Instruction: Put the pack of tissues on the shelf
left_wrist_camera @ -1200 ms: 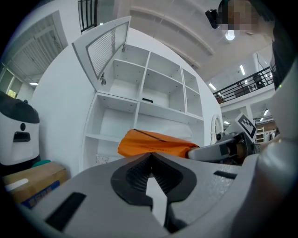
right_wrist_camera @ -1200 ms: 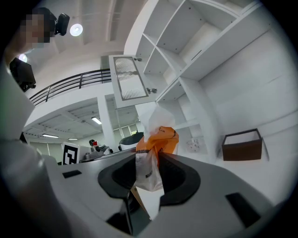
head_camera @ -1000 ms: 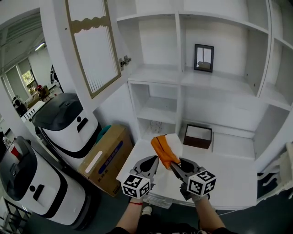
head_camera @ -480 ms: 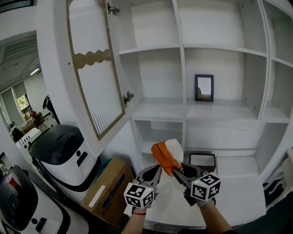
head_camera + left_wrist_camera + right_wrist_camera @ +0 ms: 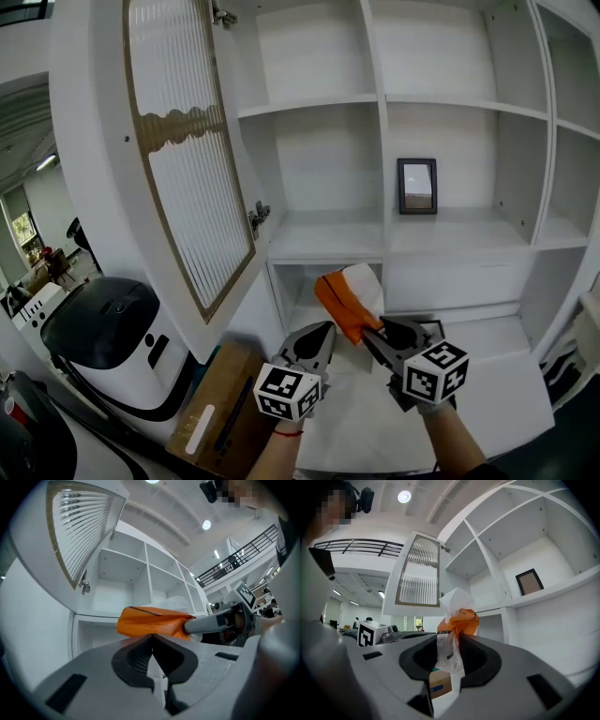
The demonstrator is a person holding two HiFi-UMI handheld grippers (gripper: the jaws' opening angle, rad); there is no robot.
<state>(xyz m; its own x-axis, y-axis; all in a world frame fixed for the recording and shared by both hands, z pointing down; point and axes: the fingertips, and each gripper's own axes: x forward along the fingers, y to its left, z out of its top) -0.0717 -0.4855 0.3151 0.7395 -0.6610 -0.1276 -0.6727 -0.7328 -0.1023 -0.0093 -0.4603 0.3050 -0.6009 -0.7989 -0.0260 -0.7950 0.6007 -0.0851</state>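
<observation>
While the right gripper (image 5: 377, 330) sits low in the middle of the head view, its fingers (image 5: 480, 660) pinch the wrapper end of the orange and white pack of tissues (image 5: 349, 298); the pack juts up and to the left, in the air before the white shelf (image 5: 328, 246); the left gripper (image 5: 322, 331), just beside it, has its fingers (image 5: 136, 656) closed tip to tip on nothing; a dark picture frame (image 5: 417, 186) stands on the shelf, upper right of the pack.
</observation>
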